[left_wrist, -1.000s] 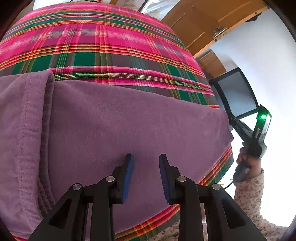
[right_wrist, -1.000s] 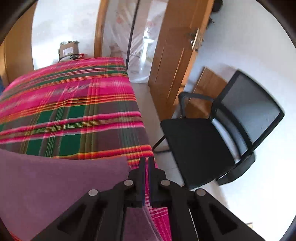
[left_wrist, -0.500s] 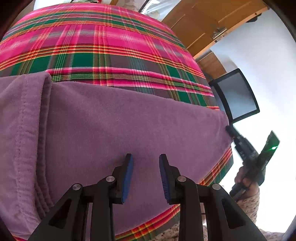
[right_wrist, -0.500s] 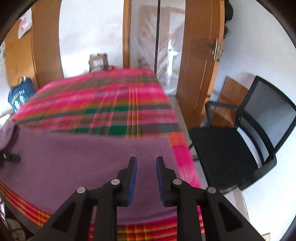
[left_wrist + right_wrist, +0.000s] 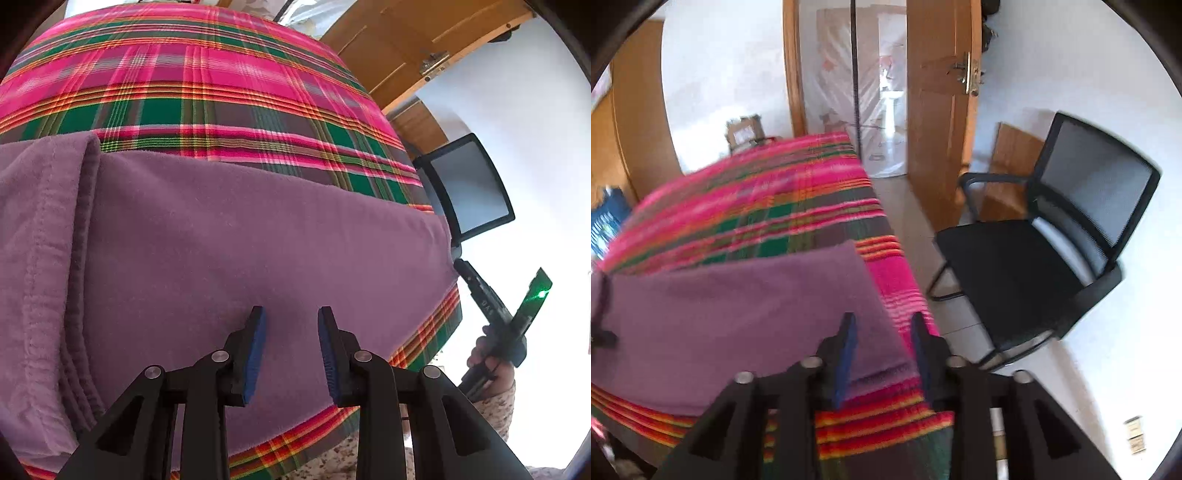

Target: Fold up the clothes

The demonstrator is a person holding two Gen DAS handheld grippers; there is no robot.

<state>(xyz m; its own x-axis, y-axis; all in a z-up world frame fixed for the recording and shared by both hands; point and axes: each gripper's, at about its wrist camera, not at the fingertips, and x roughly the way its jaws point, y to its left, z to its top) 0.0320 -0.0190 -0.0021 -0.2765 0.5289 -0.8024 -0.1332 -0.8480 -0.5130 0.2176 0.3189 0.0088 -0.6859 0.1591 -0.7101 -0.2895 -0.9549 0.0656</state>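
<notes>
Both tools gape empty over the purple cloth point(image 5: 258, 240); only the right view shows the chair point(image 5: 1034, 266) seat.

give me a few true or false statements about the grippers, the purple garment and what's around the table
1. Both grippers are open. True: the left gripper and right gripper hold nothing.
2. The purple garment lies on a plaid cloth. True.
3. The garment hangs over the chair. False: the black chair is bare, beside the table.
4. The left gripper pinches the garment's thick edge. False: that folded edge lies off to its left.
5. The door is wooden. True.
</notes>
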